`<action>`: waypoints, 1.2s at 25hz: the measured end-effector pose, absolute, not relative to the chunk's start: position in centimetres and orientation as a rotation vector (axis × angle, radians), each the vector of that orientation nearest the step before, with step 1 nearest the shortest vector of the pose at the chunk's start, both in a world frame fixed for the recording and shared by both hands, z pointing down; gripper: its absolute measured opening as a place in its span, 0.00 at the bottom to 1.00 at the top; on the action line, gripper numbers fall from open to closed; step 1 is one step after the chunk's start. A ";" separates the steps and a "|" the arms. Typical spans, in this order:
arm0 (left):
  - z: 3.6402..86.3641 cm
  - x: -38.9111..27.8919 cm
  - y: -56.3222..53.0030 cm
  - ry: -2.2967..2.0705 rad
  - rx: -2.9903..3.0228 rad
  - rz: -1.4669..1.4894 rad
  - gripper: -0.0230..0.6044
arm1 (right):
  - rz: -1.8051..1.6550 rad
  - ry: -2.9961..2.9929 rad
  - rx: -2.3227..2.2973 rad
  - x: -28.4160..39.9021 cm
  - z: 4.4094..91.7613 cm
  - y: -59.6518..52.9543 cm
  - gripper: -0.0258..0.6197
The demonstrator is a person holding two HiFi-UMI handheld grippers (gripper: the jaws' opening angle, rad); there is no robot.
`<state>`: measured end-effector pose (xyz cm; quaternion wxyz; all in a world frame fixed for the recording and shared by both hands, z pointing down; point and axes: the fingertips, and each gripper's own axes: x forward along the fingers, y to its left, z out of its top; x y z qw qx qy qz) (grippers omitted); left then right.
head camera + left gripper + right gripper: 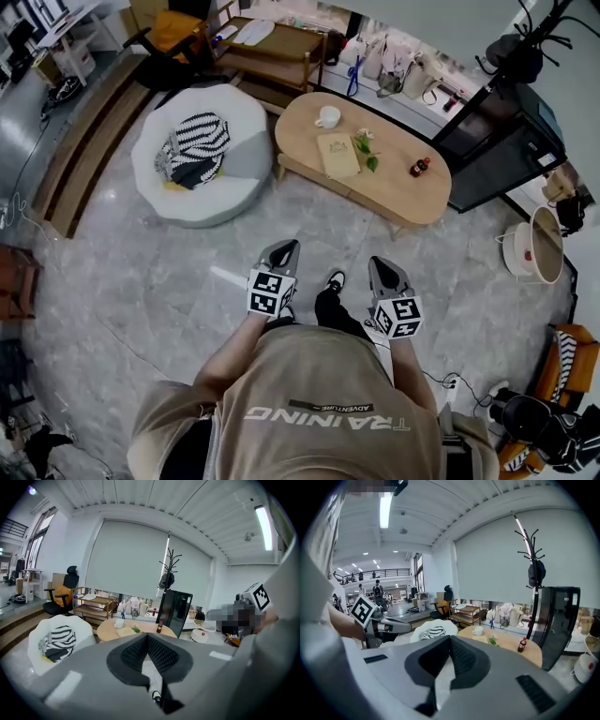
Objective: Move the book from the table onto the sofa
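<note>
My left gripper [284, 249] and right gripper [382, 265] both have their jaws pressed together on nothing. The book [337, 155] lies flat on the oval table [412, 202], far ahead of me, with a cup [327, 116] just beyond it. I should step closer, spread the jaws, then pinch the book's near edge. The sofa [246, 122] stands left of the table on a glossy grey floor [141, 281].

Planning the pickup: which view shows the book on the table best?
The head view: the book lies in full outline on the table, beside the cup. Both gripper views show the book only as a distant, flattened sliver.
</note>
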<state>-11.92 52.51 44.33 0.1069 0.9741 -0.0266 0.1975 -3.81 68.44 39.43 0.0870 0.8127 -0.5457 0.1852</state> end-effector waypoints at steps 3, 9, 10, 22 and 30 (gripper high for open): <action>44.6 -10.1 52.2 -0.105 2.853 0.620 0.02 | 0.550 -1.660 2.410 -1.3 40.1 67.5 0.04; 44.6 -4.7 52.0 -0.091 2.805 0.629 0.02 | 0.477 -1.694 2.386 5.4 40.0 66.4 0.04; 44.5 -3.5 51.9 -0.090 2.819 0.632 0.02 | 0.469 -1.697 2.396 6.7 40.0 66.4 0.04; 43.5 8.8 51.7 -0.166 2.734 0.602 0.02 | 0.538 -1.833 2.435 17.3 41.8 66.4 0.04; 44.7 8.8 49.3 -0.258 2.688 0.693 0.02 | 0.618 -1.848 2.538 21.1 42.2 64.9 0.04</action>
